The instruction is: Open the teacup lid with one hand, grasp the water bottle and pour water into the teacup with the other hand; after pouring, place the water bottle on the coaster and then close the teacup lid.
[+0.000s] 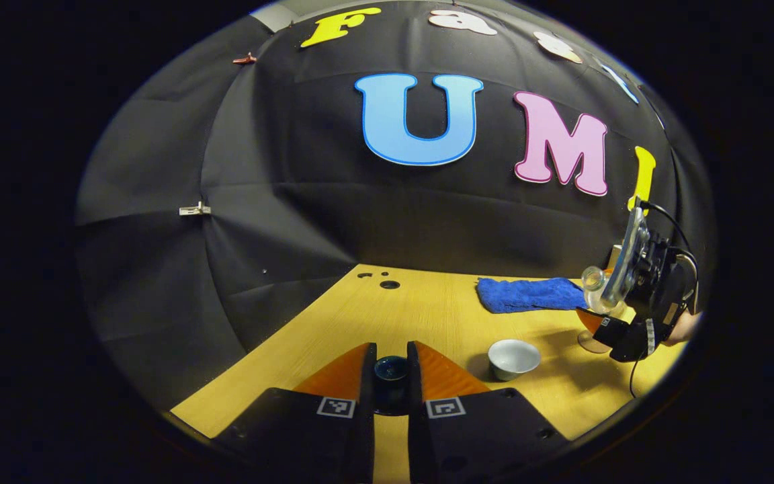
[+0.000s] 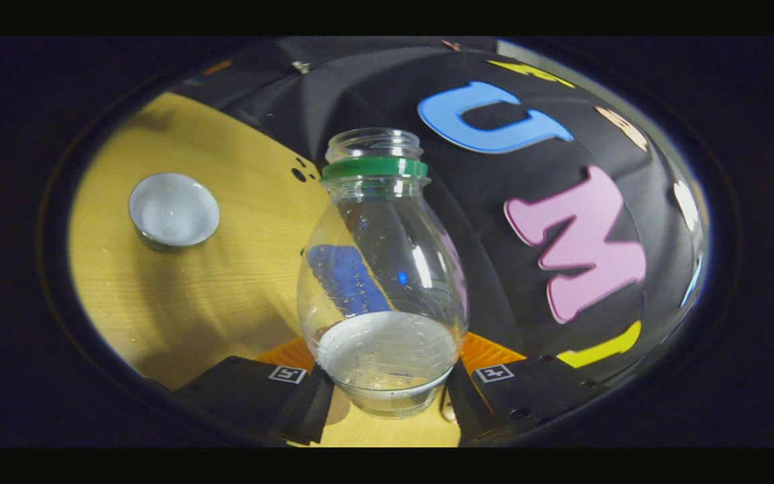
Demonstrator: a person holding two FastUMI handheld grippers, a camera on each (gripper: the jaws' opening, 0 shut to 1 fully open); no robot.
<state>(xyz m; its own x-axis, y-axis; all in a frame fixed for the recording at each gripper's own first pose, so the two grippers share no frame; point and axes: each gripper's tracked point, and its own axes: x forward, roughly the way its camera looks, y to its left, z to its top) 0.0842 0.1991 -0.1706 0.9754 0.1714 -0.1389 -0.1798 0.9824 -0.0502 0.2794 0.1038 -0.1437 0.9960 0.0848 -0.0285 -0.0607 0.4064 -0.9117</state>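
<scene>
bottle [image 2: 381,282] is clamped in the right tool [image 2: 387,393], lid [image 1: 391,370] pinched in the left tool [image 1: 391,393], cup [image 2: 173,210] open on the desk [image 2: 226,282], so i'd bring the mouth over the cup before tipping slowly.

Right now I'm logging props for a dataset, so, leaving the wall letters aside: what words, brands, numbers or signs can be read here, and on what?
No words, brands or numbers can be read.
water bottle: clear, no label showing.
teacup and lid: plain.
left tool: square black-and-white coded markers, a pattern and no letters.
right tool: the same kind of marker squares.
</scene>
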